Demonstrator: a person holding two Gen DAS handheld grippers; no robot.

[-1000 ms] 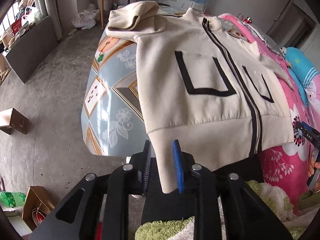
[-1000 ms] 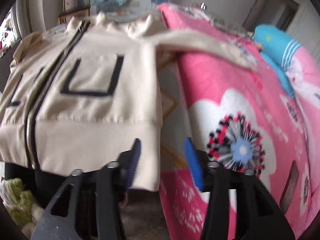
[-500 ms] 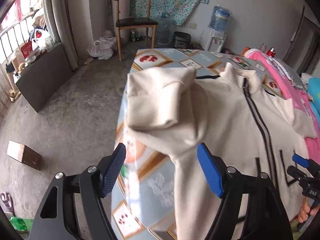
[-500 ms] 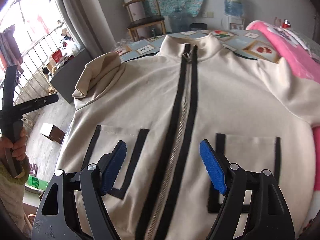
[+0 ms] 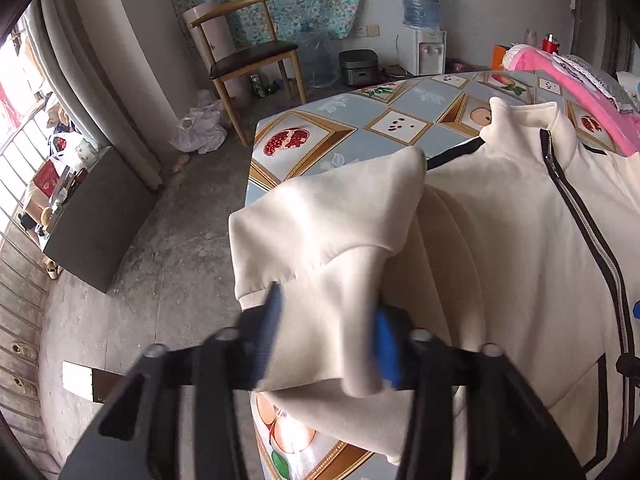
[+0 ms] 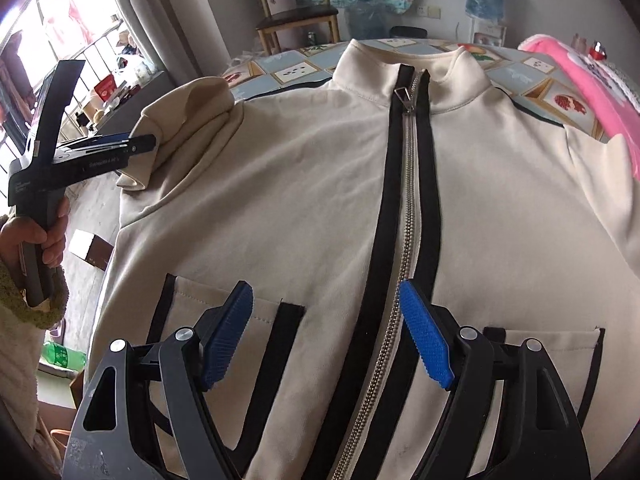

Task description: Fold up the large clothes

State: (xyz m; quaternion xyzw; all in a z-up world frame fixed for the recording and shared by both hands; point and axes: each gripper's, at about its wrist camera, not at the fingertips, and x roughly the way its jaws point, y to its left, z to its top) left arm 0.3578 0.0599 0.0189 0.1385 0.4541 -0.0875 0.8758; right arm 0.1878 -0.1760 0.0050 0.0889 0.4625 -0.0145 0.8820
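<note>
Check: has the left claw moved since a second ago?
Yes. The left claw went from the jacket's bottom hem up along the table edge toward the chair, and its jaws are closing on the folded sleeve.

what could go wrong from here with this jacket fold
1. The left gripper is closing on the bunched sleeve; it may pinch several layers and set a crooked fold.
2. That sleeve sits at the table edge, so if the grip slips it could slide off toward the floor.
3. The right gripper is open above the jacket, holding nothing; a sleeve pull may drag the body and skew the zipper.
</note>
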